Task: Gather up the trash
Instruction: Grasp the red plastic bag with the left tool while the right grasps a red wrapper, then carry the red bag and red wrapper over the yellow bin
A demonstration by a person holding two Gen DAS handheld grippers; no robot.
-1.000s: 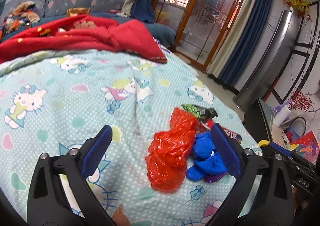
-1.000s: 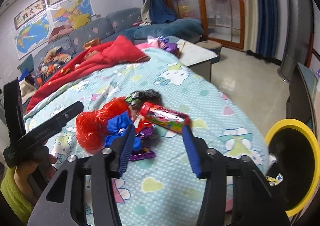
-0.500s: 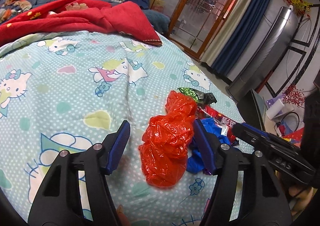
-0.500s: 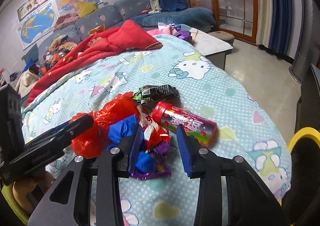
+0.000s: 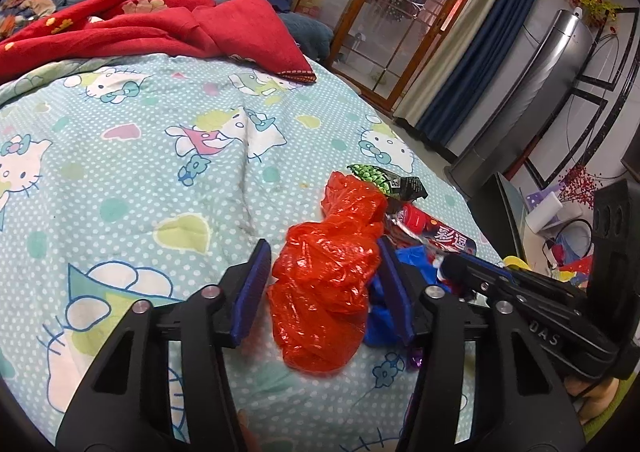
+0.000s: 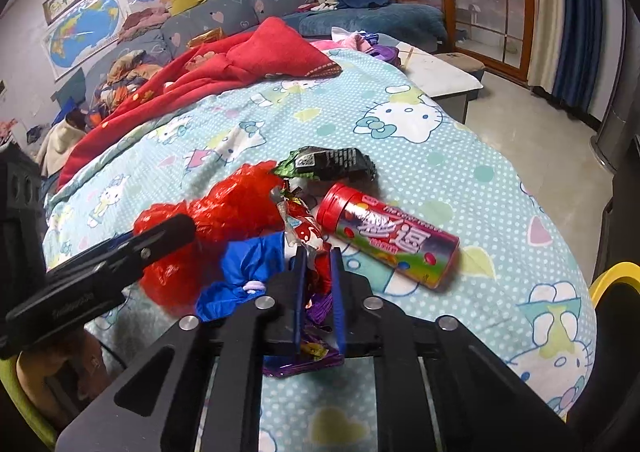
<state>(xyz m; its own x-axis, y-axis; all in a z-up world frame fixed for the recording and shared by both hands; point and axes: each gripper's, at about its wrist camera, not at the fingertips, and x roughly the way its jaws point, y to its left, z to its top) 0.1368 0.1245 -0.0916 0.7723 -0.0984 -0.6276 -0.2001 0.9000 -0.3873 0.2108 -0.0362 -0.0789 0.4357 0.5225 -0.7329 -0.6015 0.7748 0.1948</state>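
Note:
A pile of trash lies on the Hello Kitty bedspread (image 5: 120,155). My left gripper (image 5: 324,264) has its jaws on either side of a crumpled red plastic bag (image 5: 324,292), close to it but still a little apart. My right gripper (image 6: 318,272) is nearly shut on a red and white candy wrapper (image 6: 306,232), with a purple wrapper (image 6: 304,360) under it. A blue plastic bag (image 6: 248,268) lies between the two. A red candy tube (image 6: 390,238) and a dark green snack packet (image 6: 332,161) lie just beyond.
A red blanket (image 5: 140,27) lies across the far end of the bed, with a sofa (image 6: 224,15) behind. A yellow-rimmed bin (image 6: 618,292) stands off the bed's right edge. A low white table (image 6: 440,75) and glass doors are further off.
Both grippers moved forward into the pile and narrowed. The left jaws closed in around the red bag. The right jaws closed on the candy wrapper.

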